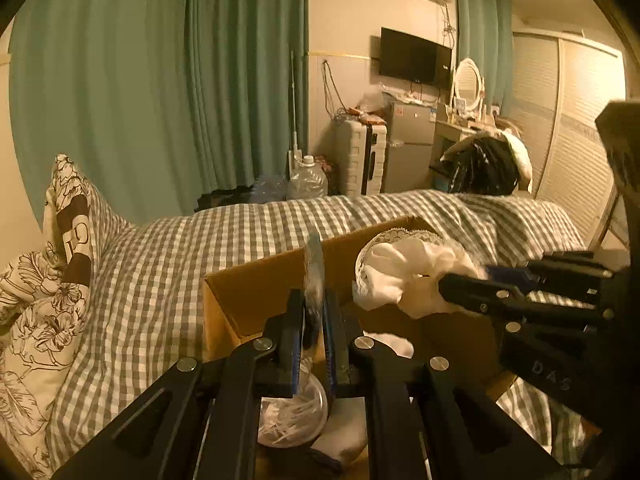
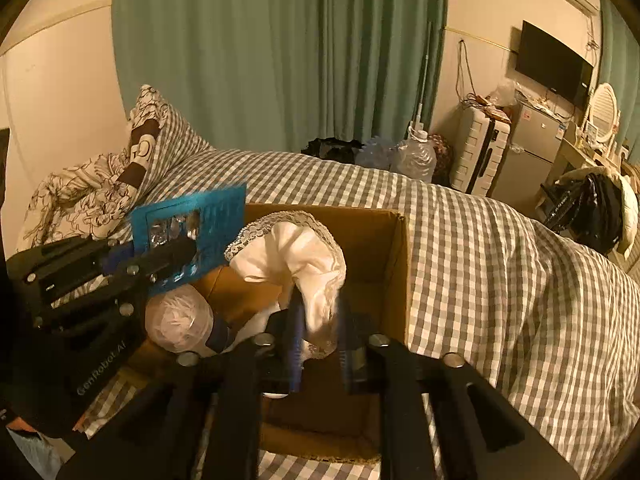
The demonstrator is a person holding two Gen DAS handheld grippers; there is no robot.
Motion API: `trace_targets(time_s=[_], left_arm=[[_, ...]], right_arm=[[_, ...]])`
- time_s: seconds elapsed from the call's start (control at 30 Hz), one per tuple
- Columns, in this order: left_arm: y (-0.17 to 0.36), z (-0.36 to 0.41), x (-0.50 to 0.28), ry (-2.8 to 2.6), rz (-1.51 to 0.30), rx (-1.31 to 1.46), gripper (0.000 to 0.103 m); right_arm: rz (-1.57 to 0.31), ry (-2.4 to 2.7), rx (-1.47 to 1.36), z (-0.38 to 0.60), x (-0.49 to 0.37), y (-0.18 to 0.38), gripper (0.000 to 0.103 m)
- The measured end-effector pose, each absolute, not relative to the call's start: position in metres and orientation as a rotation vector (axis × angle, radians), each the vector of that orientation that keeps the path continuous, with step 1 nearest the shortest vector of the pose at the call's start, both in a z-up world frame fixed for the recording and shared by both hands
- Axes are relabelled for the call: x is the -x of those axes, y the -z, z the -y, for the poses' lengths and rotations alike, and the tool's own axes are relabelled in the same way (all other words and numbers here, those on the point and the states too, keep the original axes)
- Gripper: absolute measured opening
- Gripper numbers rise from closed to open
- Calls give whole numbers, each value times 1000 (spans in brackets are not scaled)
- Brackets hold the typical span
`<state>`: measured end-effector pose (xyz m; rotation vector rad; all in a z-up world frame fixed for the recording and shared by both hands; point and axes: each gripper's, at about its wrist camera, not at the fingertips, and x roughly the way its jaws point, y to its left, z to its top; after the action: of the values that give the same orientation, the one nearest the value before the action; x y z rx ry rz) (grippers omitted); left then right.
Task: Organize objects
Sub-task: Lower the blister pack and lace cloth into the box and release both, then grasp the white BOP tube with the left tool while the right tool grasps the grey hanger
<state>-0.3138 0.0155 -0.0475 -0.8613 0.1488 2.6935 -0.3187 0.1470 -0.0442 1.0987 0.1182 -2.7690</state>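
My left gripper (image 1: 316, 320) clamps blue card (image 2: 188, 228) | right gripper (image 2: 320, 340) grips white cloth (image 2: 304, 248) | both over cardboard box (image 2: 384, 248), centre frame | container (image 2: 180, 324) already inside, 2 items left.

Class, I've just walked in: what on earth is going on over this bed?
A person is packing a cardboard box that sits on the checked bedcover. The left gripper is shut on a thin blue card of clear blisters, held above the box's left side. The right gripper pinches a white lacy cloth over the box. A clear tub already lies inside.
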Motion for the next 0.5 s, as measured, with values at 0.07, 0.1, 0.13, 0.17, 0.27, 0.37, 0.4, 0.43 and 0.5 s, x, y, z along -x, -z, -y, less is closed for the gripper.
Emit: trace_targets(time_s=[0.07,0.1,0.13,0.17,0.27,0.37,0.4,0.43,0.5], left_arm=[[46,-15,311,-2680,-141,879,14],[45,-13,309,-2679,-133,883,23],[43,-13,307,-2679,-126,886,40],[40,-12,303,-2684,-121,886,52],[26,-6,286,-2733,-106,851,72],[8,3,265,-2767,-94,855,83],[4,6,259,-2783,-84,854,89],[-1,10,252,-2798,-72,852,92],[-11,19,234,-2816,-52,847,92]], right_arm=[[-108,2785,-1079,-151,311,38,43],[-106,2793,-1071,-151,306,35,47],[-103,2804,-1060,-153,301,30,48],[-102,2811,-1052,-154,297,25,49],[-107,2833,-1010,-157,277,7,57],[-118,2859,-968,-161,255,-12,65],[-118,2869,-953,-162,247,-18,67],[-116,2878,-936,-165,236,-27,68],[-115,2896,-912,-169,218,-40,72]])
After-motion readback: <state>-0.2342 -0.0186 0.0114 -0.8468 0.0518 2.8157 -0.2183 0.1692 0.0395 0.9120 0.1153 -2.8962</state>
